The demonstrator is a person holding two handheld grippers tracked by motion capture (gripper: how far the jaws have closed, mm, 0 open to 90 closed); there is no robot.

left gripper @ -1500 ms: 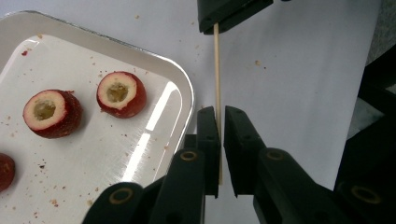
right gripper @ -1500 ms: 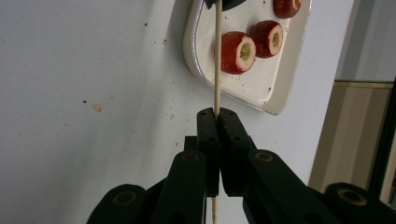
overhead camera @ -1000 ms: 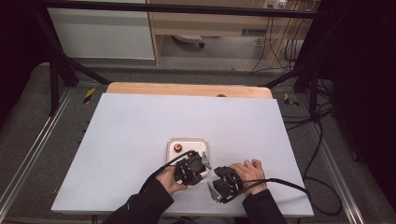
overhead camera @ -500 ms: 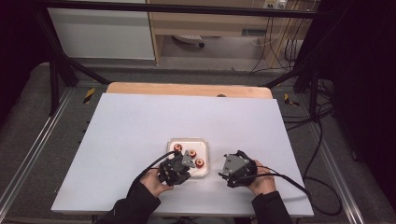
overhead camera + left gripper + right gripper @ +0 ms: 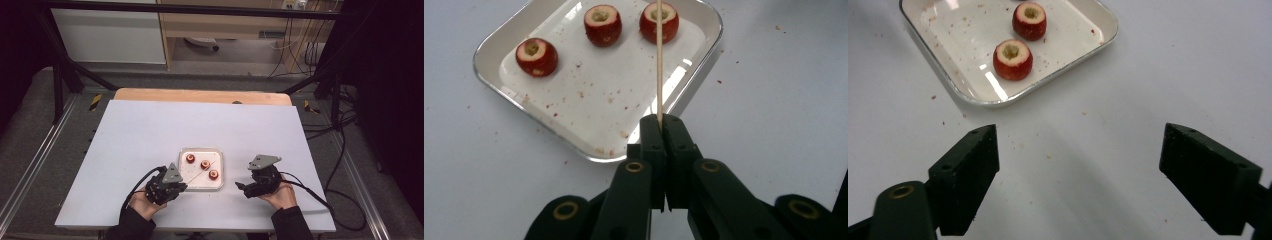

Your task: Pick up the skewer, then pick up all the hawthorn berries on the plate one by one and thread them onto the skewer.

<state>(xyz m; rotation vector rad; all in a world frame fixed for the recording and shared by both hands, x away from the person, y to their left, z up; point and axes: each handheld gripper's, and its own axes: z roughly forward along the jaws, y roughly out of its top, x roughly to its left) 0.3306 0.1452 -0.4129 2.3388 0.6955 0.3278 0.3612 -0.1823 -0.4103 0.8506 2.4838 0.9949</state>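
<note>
Tray: white, square w/ rounded corners (image 5: pixel 201 184), sat on the white table (image 5: pixel 150 130) near its front edge, between the two grippers; red crumbs scattered inside and on the table around it.
Fruit: three small red fruits, tops cut off and cored (pale flesh, hollow centres; can't tell the kind), all in the tray's far half. One at the tray's far-left (image 5: pixel 190 158), one near its middle (image 5: pixel 205 164), one toward its right side (image 5: pixel 213 174). Apart from each other, all upright.
Skewer: thin wooden stick (image 5: pixel 659 65), ran from the tray's near-left corner out over the tray; in the left gripper view it crossed in front of the right-hand fruit (image 5: pixel 659 22). Whether the tip touched that fruit: can't tell.
Left gripper: (image 5: pixel 662 120) just off the tray's near-left corner, held in the person's left hand (image 5: pixel 142 204); jaws pressed together, pinching the skewer's near end.
Right gripper: (image 5: pixel 1078 155) to the right of the tray, apart from it, in the right hand (image 5: pixel 280 192); jaws spread wide w/ bare table between them (tray's corner ahead of them).
Cables: black, trailed from each gripper toward the table's front.
</note>
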